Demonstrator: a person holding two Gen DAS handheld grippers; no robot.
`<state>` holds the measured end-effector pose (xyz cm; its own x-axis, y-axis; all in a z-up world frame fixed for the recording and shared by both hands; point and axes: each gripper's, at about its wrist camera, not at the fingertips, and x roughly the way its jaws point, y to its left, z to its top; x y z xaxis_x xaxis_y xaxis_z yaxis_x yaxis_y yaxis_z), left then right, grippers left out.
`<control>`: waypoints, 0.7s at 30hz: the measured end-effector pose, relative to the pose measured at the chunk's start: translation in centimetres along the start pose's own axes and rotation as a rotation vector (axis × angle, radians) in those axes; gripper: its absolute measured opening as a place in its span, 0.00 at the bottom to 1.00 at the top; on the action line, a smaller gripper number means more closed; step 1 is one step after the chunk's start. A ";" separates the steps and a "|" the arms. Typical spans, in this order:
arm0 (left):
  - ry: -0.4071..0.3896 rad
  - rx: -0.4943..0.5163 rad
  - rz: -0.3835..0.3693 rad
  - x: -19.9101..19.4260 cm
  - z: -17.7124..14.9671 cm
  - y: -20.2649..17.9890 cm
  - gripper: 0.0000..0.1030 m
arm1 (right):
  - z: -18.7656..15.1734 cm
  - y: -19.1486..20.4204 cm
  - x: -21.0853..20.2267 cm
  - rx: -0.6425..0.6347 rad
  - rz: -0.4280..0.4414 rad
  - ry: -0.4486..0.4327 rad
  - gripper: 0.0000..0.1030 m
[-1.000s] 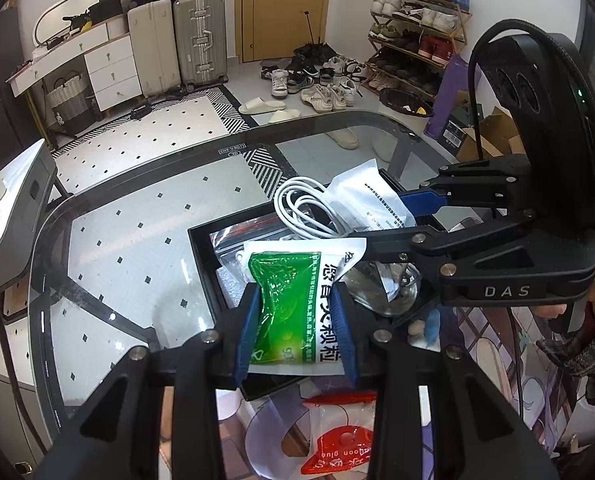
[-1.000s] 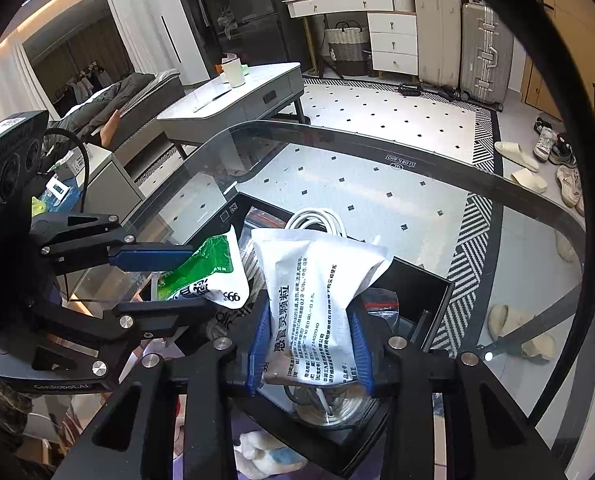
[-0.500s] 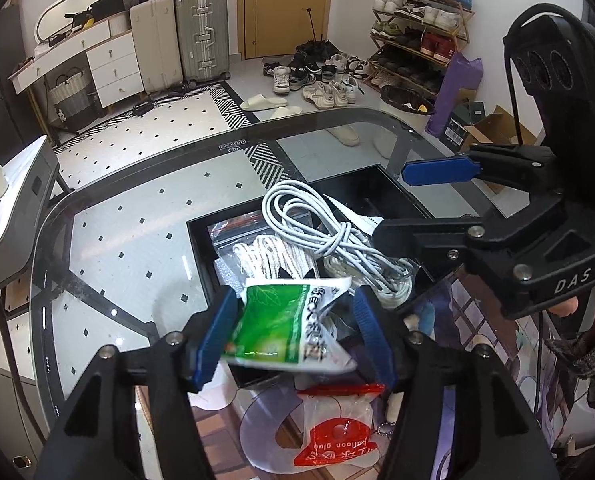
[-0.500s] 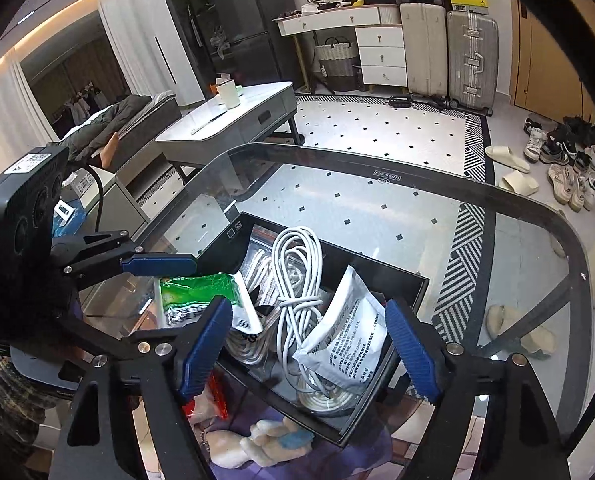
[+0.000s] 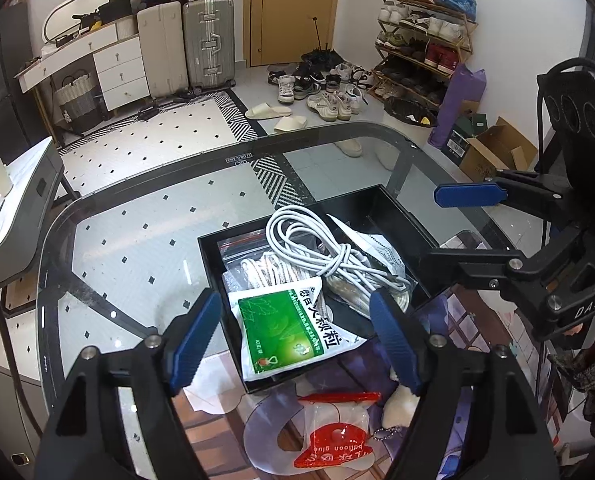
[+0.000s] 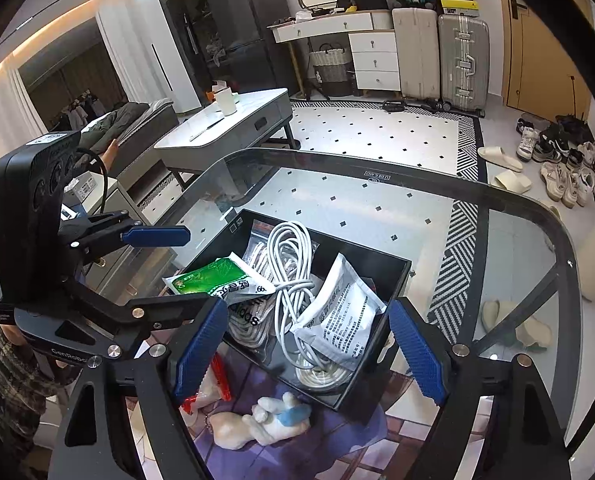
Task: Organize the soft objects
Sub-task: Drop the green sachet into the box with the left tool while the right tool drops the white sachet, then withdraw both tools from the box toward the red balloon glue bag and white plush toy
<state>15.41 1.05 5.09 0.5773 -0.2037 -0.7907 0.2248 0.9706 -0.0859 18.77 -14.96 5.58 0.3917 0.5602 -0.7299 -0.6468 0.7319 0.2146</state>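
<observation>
Okay, both grippers' jaws are opening, nothing clamped. Green pouch (image 5: 287, 330) lies flat in the black tray (image 5: 393, 204), straight ahead between the left gripper (image 5: 297, 340) fingers, untouched, long axis running away from them. White pouch (image 6: 339, 316) leans in the tray's right side, between the right gripper (image 6: 307, 350) fingers, also free. Remaining loose items: plush toy (image 6: 257, 424) sits outside the tray, nearer the right gripper.

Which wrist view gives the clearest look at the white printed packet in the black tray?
The right wrist view: the white packet faces it, leaning on the tray wall. In the left wrist view the white cable covers most of it.
</observation>
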 end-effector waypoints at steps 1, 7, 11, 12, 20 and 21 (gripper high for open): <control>-0.001 -0.003 0.001 -0.2 -0.1 0.0 0.82 | -0.2 0.0 0.0 0.001 0.000 0.001 0.87; -0.012 -0.002 0.023 -1.1 -1.0 -0.3 0.93 | -1.4 0.2 -1.0 0.010 -0.013 0.003 0.98; -0.017 -0.008 0.037 -1.5 -1.7 -0.7 0.99 | -2.5 0.3 -1.8 0.025 -0.021 0.006 0.99; -0.015 -0.010 0.039 -1.6 -2.0 -0.8 0.99 | -2.8 0.2 -1.9 0.033 -0.023 0.010 0.99; -0.004 -0.011 0.051 -2.0 -3.6 -1.2 1.00 | -4.8 0.3 -2.2 0.072 -0.044 0.031 0.99; -0.004 -0.014 0.052 -2.1 -3.8 -1.2 1.00 | -4.9 0.3 -2.2 0.074 -0.048 0.033 0.99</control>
<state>10.93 0.79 4.49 0.5907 -0.1534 -0.7922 0.1835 0.9816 -0.0532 14.47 -17.89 4.06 0.3990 0.5113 -0.7612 -0.5771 0.7851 0.2249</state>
